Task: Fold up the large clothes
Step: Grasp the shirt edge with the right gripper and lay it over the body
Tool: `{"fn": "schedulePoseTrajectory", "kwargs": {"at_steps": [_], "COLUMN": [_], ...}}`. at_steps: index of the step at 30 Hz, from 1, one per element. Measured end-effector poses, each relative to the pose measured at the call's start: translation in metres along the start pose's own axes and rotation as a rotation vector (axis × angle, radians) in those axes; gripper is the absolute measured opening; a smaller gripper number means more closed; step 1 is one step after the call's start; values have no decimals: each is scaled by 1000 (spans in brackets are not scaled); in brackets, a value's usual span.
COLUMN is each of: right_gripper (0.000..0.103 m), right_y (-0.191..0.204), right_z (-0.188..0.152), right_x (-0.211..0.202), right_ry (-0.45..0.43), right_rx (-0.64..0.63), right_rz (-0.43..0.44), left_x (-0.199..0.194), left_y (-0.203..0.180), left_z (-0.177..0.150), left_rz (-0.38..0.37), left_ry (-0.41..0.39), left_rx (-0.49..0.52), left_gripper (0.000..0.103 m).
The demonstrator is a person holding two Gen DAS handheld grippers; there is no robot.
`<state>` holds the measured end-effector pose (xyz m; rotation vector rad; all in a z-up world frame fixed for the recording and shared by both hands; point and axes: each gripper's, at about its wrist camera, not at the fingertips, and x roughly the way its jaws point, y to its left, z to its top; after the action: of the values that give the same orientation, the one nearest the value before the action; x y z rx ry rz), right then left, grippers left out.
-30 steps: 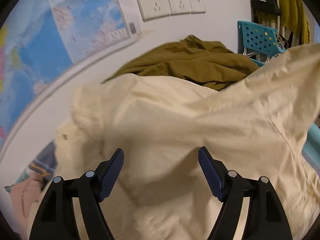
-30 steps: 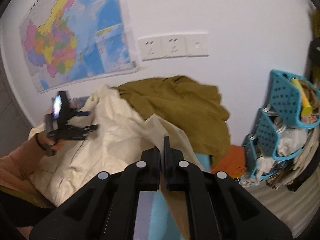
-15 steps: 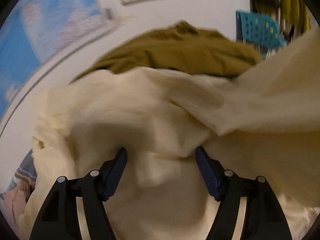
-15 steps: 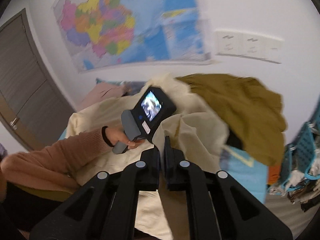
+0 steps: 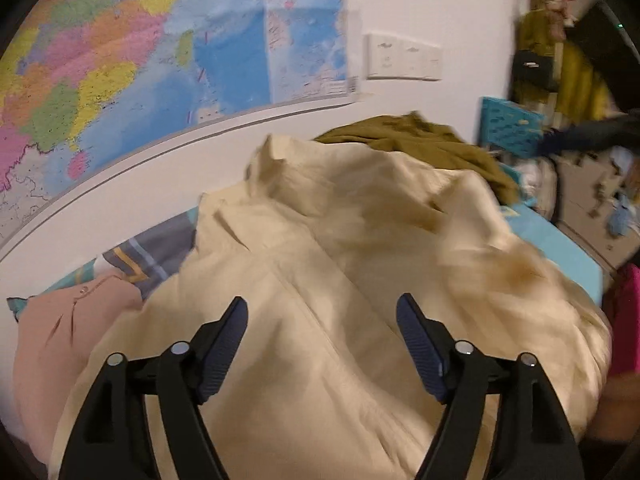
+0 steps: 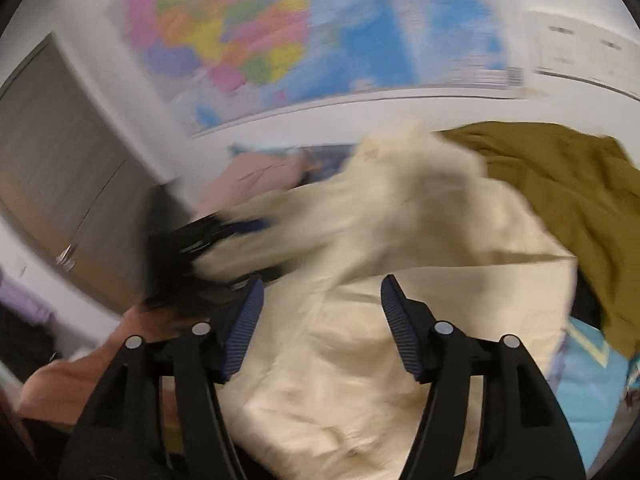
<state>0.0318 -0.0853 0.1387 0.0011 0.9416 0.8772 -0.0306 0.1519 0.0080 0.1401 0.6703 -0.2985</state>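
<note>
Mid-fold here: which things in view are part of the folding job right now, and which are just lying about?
In the job:
- cream garment, spread in front
- left gripper, open above it
- right gripper, jaws just opened, nothing pinched between them

Lying about:
- olive garment behind the cream one
- pink garment at the left
- blue basket
- wall map

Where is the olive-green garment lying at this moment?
The olive-green garment lies crumpled at the far side of the bed against the white wall, behind the cream garment and right of the wall map; the right wrist view shows it at upper right.
</note>
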Motion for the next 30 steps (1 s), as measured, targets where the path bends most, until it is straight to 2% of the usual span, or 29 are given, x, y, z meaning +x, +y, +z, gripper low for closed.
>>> {"fn": "schedulePoseTrajectory", "kwargs": {"at_steps": [1, 2, 3, 4, 6, 9, 10, 13, 14, 15, 16, 17, 18, 19, 20, 21, 23, 26, 28, 30], "right_gripper": [61, 62, 63, 65, 65, 69, 72, 74, 74, 74, 74, 74, 74, 66, 50, 41, 6, 4, 3, 3], "right_y": [-11, -27, -45, -61, -105, -148, -160, -192, -196, -199, -200, -197, -194, -191, -187, -183, -180, -178, -178, -180], "right_z": [-2, -6, -12, -16, -28, -44, -48, -64, -67, -68, -69, -70, -69, -68, -66, -63, -58, -50, -45, -44], "right_x": [1, 2, 5, 8, 17, 27, 30, 48, 53, 61, 63, 65, 66, 65, 63, 59, 51, 35, 26, 30], "right_ry": [-14, -35, -40, -37, -28, -31, -30, -13, -9, -3, -3, -1, -3, -8, -13, -20, -40, -118, -159, -150], "right_rx": [9, 36, 59, 98, 225, 269, 303, 412, 416, 415, 412, 398, 382, 366, 351, 330, 313, 311, 320, 323], "right_rz": [-22, -61, -151, -178, -171, -284, -277, -166, -145, -114, -93, -66, -49, -19, -1, -8, -17, -13, -15, -60], "left_x": [-9, -16, -17, -17, -9, 6, 14, 36, 45, 50, 53, 54, 53, 50, 45, 39, 27, 18, 29, 44], "left_y": [-2, -5, -9, -18, -34, -55, -59, -58, -57, -57, -57, -55, -51, -43, -34, -26, 4, 28, 38, 47], "left_z": [-8, -16, -21, -30, -41, -58, -63, -68, -69, -69, -68, -66, -63, -57, -50, -44, -26, -10, -3, -2], "left_rz": [-70, -148, -185, -224, -263, -317, -322, -358, -361, -361, -344, -309, -283, -248, -185, -133, -53, 37, 98, 138], "left_ry": [-23, -40, -38, -13, 52, 140, 181, 284, 330, 354, 368, 372, 358, 352, 330, 309, 263, 206, 219, 242], "left_rx": [1, 0, 6, 24, 62, 113, 124, 95, 81, 80, 87, 102, 107, 95, 97, 100, 65, 73, 78, 73], "left_gripper": [81, 88, 90, 90, 90, 91, 91, 91, 86, 68, 57, 32, 20, 19, 17, 16, 15, 16, 25, 42]}}
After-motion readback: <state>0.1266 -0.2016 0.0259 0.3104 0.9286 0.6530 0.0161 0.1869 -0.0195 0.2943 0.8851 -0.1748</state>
